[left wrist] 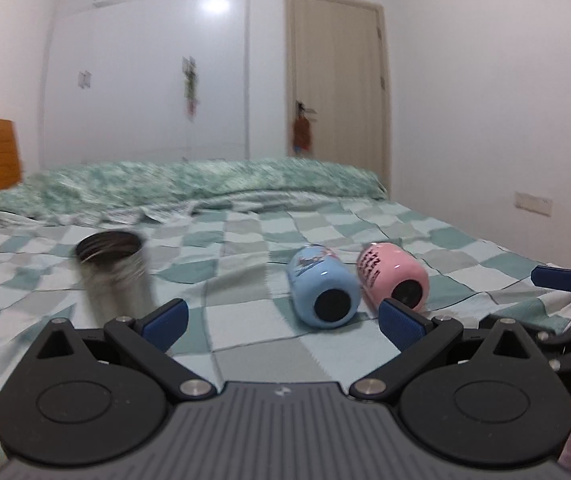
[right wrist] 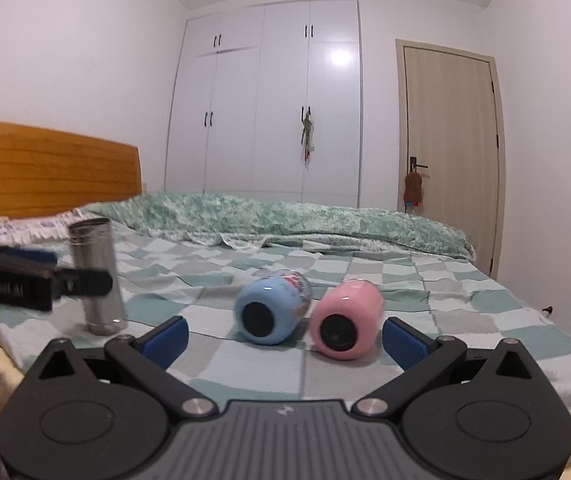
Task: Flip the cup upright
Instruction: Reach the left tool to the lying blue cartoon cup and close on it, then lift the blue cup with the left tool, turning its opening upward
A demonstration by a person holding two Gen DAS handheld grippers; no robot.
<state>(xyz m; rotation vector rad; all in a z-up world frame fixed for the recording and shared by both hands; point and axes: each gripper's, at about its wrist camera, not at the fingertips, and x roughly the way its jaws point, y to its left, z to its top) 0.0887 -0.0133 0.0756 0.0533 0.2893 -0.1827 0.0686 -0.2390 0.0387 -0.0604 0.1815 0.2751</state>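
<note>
A blue cup [left wrist: 322,285] and a pink cup [left wrist: 392,276] lie on their sides on the checked bed cover, side by side, dark bases toward me. A steel cup [left wrist: 114,271] stands upright to their left. My left gripper [left wrist: 283,322] is open and empty, just short of the blue cup. In the right wrist view the blue cup [right wrist: 271,306] and pink cup [right wrist: 345,316] lie ahead, and the steel cup [right wrist: 97,276] stands at left. My right gripper [right wrist: 285,338] is open and empty, close before both lying cups.
The bed [right wrist: 465,288] has a checked green cover, with a rolled green quilt [right wrist: 285,216] along the far side and a wooden headboard [right wrist: 45,168] at left. A wardrobe [right wrist: 269,100] and a door [right wrist: 449,152] stand behind. The left gripper's arm [right wrist: 25,280] crosses the right wrist view at left.
</note>
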